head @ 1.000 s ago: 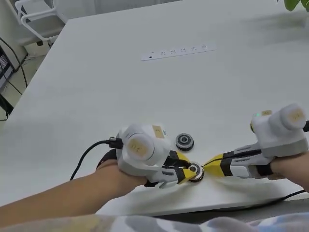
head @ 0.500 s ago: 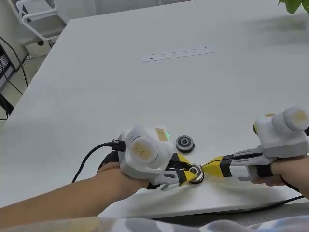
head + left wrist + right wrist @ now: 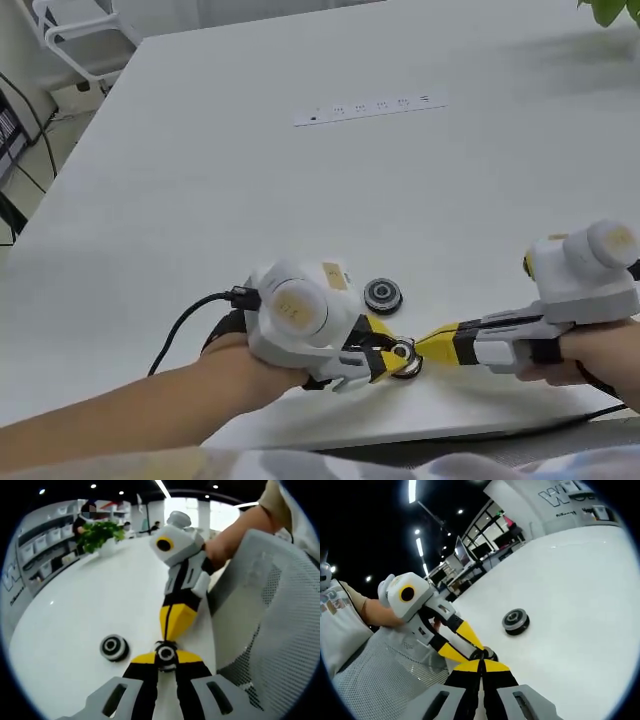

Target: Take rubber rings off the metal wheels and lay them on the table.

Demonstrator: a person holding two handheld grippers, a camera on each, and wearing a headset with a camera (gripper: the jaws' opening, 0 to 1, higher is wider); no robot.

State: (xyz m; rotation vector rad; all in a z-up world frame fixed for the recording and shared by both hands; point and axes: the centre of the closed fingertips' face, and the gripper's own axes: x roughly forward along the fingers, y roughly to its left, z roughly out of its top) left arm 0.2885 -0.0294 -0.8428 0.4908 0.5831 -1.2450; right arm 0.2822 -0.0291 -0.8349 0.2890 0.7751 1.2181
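A small metal wheel point(image 3: 403, 352) with a dark rubber ring is held just above the white table point(image 3: 300, 200) near its front edge. My left gripper point(image 3: 388, 360) is shut on this wheel point(image 3: 166, 655) from the left. The right gripper point(image 3: 424, 350) comes in from the right, its yellow jaws pressed together and its tips against the wheel's rim point(image 3: 488, 653). I cannot tell whether they pinch the ring. A second wheel point(image 3: 382, 294) with its black ring lies flat on the table just beyond, also in the left gripper view point(image 3: 114, 647) and the right gripper view point(image 3: 515, 620).
A white power strip point(image 3: 368, 108) lies far back on the table. A black cable point(image 3: 185, 318) trails left from the left gripper. White chairs point(image 3: 70, 40) stand past the far left corner. A mesh chair back point(image 3: 260, 610) is close behind the table's front edge.
Almost nothing has changed. Both grippers stay together at the held wheel, and the right one has edged slightly rightward and down. The second wheel has not moved.
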